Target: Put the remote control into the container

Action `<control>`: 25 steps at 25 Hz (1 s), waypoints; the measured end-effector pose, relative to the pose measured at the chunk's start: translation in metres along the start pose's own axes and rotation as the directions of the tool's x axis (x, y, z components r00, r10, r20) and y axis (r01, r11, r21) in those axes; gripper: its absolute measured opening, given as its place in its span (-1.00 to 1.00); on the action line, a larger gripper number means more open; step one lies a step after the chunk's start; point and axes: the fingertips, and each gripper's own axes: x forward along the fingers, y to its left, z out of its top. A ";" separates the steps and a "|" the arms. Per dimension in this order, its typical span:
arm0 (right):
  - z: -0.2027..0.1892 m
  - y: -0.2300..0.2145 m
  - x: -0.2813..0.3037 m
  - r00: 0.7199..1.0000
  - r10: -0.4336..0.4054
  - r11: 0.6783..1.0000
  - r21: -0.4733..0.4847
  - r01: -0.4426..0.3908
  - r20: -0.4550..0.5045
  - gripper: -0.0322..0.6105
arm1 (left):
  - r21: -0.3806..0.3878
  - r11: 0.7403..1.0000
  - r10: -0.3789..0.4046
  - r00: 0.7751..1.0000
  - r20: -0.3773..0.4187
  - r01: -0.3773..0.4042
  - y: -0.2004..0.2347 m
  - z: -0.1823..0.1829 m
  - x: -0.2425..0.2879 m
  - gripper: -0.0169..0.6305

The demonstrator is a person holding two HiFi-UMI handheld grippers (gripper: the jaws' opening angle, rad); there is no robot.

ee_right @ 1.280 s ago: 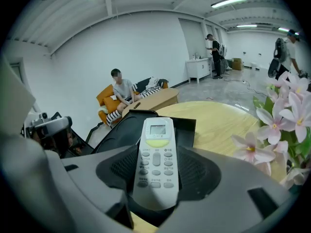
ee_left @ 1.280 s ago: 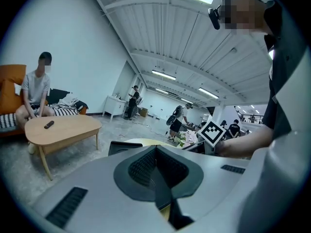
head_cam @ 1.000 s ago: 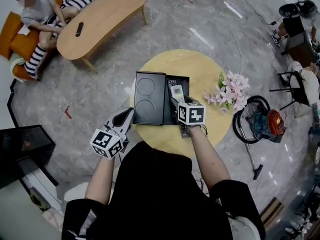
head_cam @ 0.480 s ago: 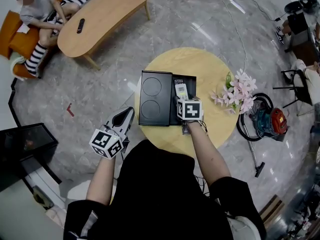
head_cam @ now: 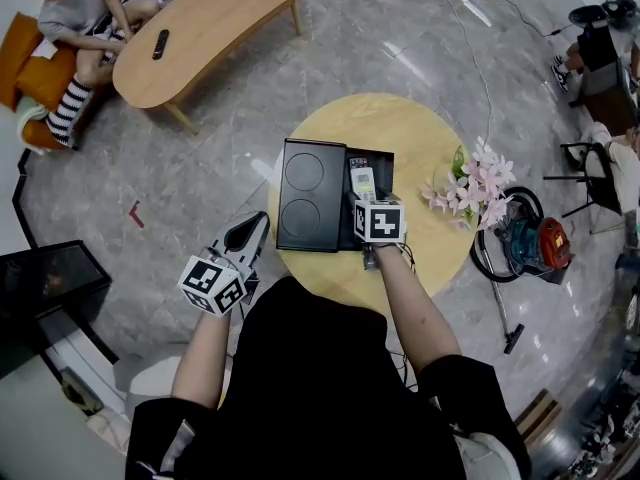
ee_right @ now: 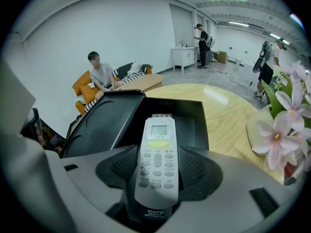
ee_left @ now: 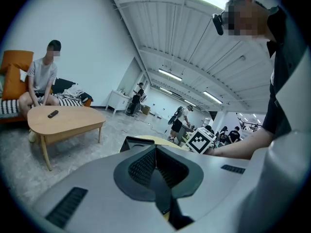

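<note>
Seen from above, left to right.

Top left: one seated person (head_cam: 75, 13) in striped socks against orange cushions (head_cam: 30, 63). Beside them, one bean-shaped table (head_cam: 225, 13) of pale smooth wood on slim legs, with one small dark remote (head_cam: 160, 44) lying on top. Lower left: one glossy black cabinet (head_cam: 45, 288) on a grey marbled floor (head_cam: 200, 168).

Next, the left tongs (head_cam: 256, 223), grey plastic with one cube of black-and-white square markers, held off the edge of the round table. Two ribbed black pads (ee_left: 145, 166) pressed fully together, nothing between them.

Centre: one round table (head_cam: 430, 133) of light yellowish wood. On it, one black rectangular container (head_cam: 381, 160), open, with its flat lid (head_cam: 305, 193) lying on the left, stamped with two circles.

The right tongs (head_cam: 362, 206), also with one marker cube, clamped from both sides on one remote control (head_cam: 361, 181): a long, white, rounded plastic bar with one small screen, one pale green band and rows of grey buttons. Remote control held just over the open container, screen end pointing into it; touching the bottom or not, impossible to tell.

Right: one bunch of pink flowers (head_cam: 468, 186) at the table's edge. Beyond it on the floor, one red and blue vacuum cleaner (head_cam: 535, 248) with a coiled black hose.
</note>
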 end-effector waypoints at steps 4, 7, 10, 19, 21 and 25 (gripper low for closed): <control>0.007 0.002 -0.007 1.000 0.000 1.000 -0.026 0.000 0.028 -0.08 | 0.006 1.000 -0.004 1.000 0.000 0.004 -0.002 0.001 0.000 -0.92; 0.013 0.003 -0.014 0.999 0.010 1.000 -0.027 -0.008 0.052 -0.08 | 0.007 1.000 -0.003 1.000 -0.001 0.003 -0.004 0.000 0.000 -0.92; 0.021 0.002 -0.026 0.996 0.021 0.999 -0.027 -0.019 0.090 -0.08 | 0.014 1.000 -0.004 1.000 0.000 0.004 -0.008 0.000 0.002 -0.92; 0.047 0.004 -0.091 0.935 0.156 0.988 -0.044 -0.150 0.319 -0.09 | 0.066 0.998 -0.022 1.000 0.012 0.021 -0.035 0.010 0.014 -0.92; 0.047 0.001 -0.107 0.918 0.176 0.984 -0.053 -0.168 0.355 -0.11 | 0.083 0.996 -0.028 1.000 0.011 0.027 -0.045 0.010 0.018 -0.92; 0.043 -0.014 -0.136 0.886 0.185 0.982 -0.057 -0.178 0.425 -0.48 | 0.099 0.995 -0.033 0.999 0.013 0.031 -0.069 0.007 0.027 -0.92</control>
